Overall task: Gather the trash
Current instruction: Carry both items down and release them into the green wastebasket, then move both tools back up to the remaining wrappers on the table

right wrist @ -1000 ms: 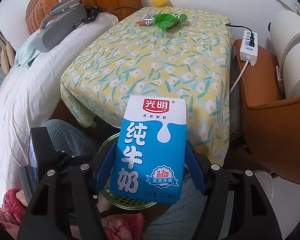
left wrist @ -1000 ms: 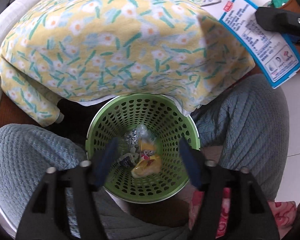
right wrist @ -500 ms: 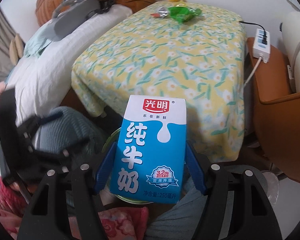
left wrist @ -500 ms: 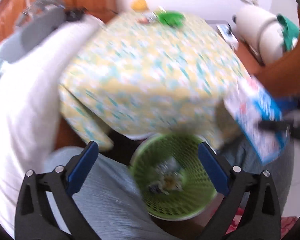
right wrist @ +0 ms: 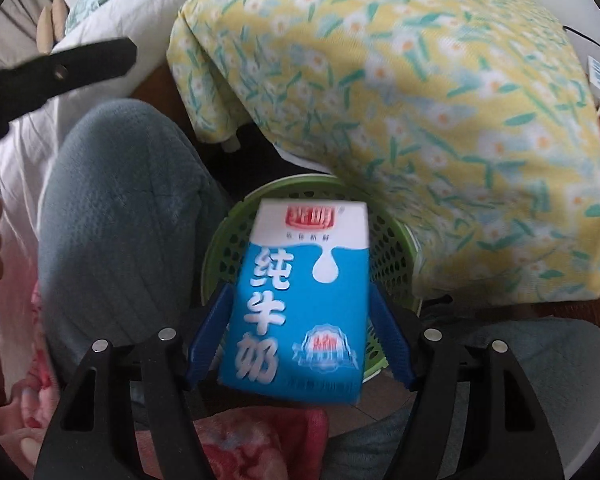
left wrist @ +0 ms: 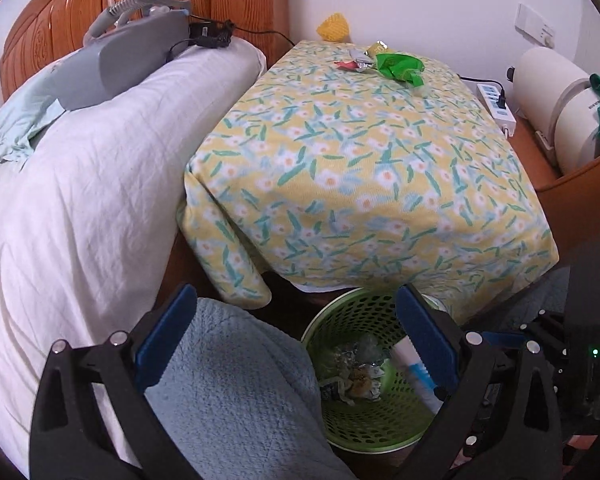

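Note:
My right gripper (right wrist: 300, 340) is shut on a blue and white milk carton (right wrist: 300, 300) and holds it over the green perforated trash basket (right wrist: 392, 256). In the left wrist view the carton's end (left wrist: 414, 372) shows inside the basket (left wrist: 364, 316), above several crumpled wrappers (left wrist: 352, 380). My left gripper (left wrist: 296, 344) is open and empty, above the basket and a knee. A green wrapper (left wrist: 400, 66) and small foil wrappers (left wrist: 356, 62) lie at the far end of the floral-covered table (left wrist: 360, 168).
A bed with white sheets (left wrist: 80, 200) and a grey device (left wrist: 132, 56) lies to the left. A power strip (left wrist: 496, 106) and a white appliance (left wrist: 556, 100) sit on the right. The person's knees in grey-blue trousers (left wrist: 228, 392) flank the basket.
My right gripper tilted down and lowered the milk carton to the basket. My left gripper opened wide and swung up and back, now looking over the table and bed.

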